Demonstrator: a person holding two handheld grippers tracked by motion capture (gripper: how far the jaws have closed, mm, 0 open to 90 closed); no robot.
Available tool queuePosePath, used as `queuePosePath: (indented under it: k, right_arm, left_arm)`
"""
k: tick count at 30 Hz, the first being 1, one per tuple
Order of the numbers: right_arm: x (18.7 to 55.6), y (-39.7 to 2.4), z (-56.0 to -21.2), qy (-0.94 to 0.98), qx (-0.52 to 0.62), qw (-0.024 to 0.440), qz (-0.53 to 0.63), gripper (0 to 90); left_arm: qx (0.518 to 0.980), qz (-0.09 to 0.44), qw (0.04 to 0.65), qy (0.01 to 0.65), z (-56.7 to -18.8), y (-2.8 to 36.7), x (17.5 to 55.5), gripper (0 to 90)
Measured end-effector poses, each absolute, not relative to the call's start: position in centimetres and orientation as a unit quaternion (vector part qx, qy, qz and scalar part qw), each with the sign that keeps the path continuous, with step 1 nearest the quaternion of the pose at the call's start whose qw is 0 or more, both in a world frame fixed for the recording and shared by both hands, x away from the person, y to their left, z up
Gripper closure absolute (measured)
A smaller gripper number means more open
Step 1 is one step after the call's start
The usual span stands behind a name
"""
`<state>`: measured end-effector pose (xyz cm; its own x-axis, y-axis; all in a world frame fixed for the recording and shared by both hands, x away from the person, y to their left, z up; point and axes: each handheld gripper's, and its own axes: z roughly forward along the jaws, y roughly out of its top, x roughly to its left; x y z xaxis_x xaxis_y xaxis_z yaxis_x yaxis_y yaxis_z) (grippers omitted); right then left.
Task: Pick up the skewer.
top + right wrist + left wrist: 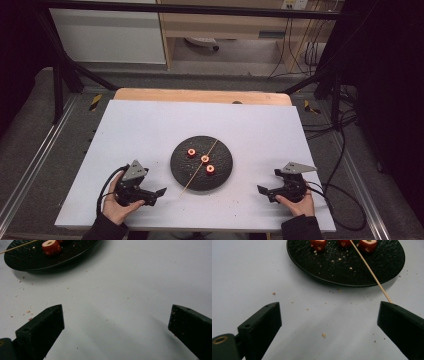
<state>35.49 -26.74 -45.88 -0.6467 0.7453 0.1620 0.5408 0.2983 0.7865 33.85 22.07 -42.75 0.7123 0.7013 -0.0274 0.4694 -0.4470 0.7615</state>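
A round black plate (225, 172) lies at the middle of the white table and carries three red cored fruit pieces (205, 159). A thin wooden skewer (192, 180) lies across the plate, its near end reaching off the rim onto the table. My left gripper (157, 196) rests low on the table left of the plate, open and empty; in its own view the skewer (372, 275) ends by its right jaw. My right gripper (265, 192) stands right of the plate, open and empty, with the plate (30, 261) and one fruit piece (51, 247) at that view's upper left.
Small crumbs are scattered on the white table top (150, 125) around the plate. A wooden board edge (200, 95) runs along the table's far side. Black cables (345, 195) trail off the right edge. A metal frame (60, 75) surrounds the table.
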Motion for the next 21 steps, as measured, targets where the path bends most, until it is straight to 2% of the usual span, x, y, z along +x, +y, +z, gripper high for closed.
queuePosePath:
  k: [21]
  right_arm:
    - [35.5, -26.7, -45.8, 0.796, 0.405, 0.124, 0.433, 0.9]
  left_arm:
    - [0.853, 0.150, 0.366, 0.341, -40.7, 17.5, 34.6, 7.8]
